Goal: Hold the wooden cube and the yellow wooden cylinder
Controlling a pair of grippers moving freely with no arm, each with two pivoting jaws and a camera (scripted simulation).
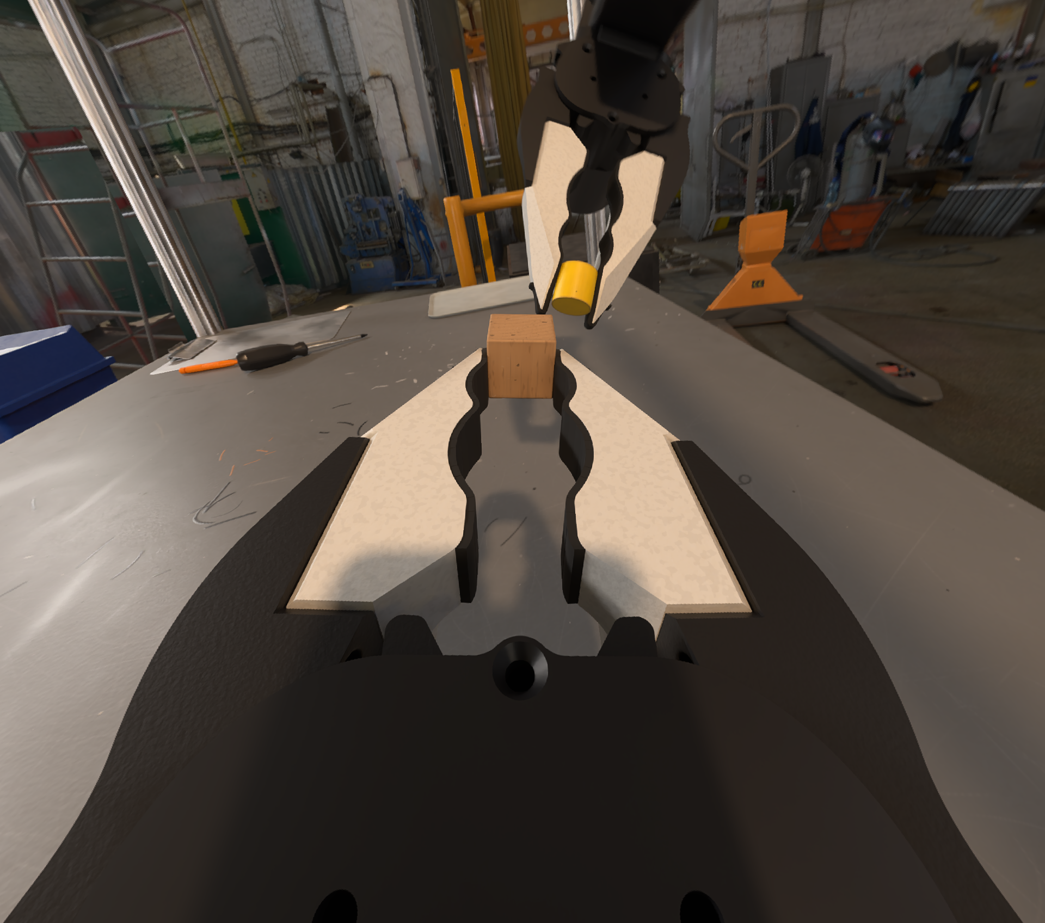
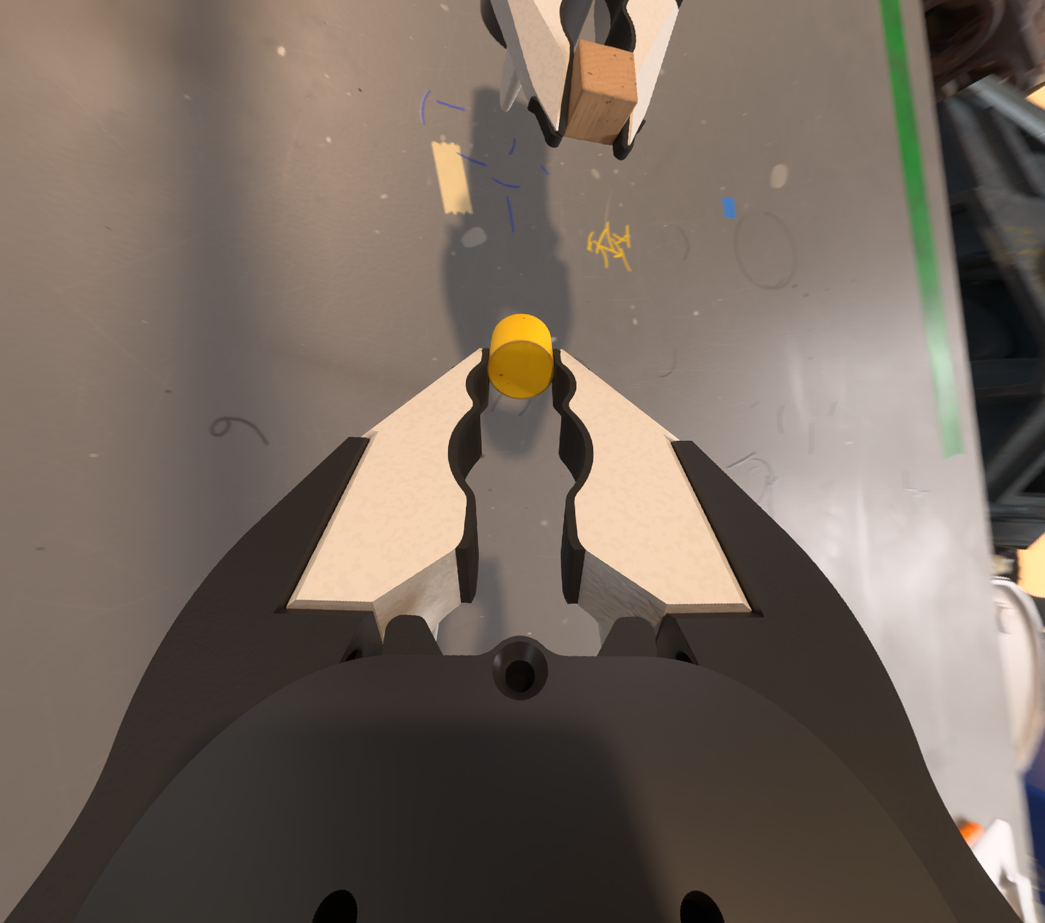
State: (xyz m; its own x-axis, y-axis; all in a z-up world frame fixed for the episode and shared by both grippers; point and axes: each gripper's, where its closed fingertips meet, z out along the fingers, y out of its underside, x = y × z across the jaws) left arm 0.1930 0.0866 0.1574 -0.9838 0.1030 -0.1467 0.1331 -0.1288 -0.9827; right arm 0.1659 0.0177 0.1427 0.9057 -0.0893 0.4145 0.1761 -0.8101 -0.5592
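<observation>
Above the grey table (image 1: pixel 169 500), pale wooden cube (image 1: pixel 519 364) pinched in left hand-held gripper (image 1: pixel 519 358), glossy yellow cylinder (image 2: pixel 520 364) in right hand-held gripper (image 2: pixel 520 358).

Wooden cube (image 1: pixel 519 363), yellow cylinder (image 2: pixel 520 356) — both seemingly airborne

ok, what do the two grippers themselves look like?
Both match: the left gripper and right gripper have matte black textured bodies, two cream, speckled wedge-shaped fingers with wavy black inner pads, and a round recessed hole at the base. No cables or markings visible.
</observation>
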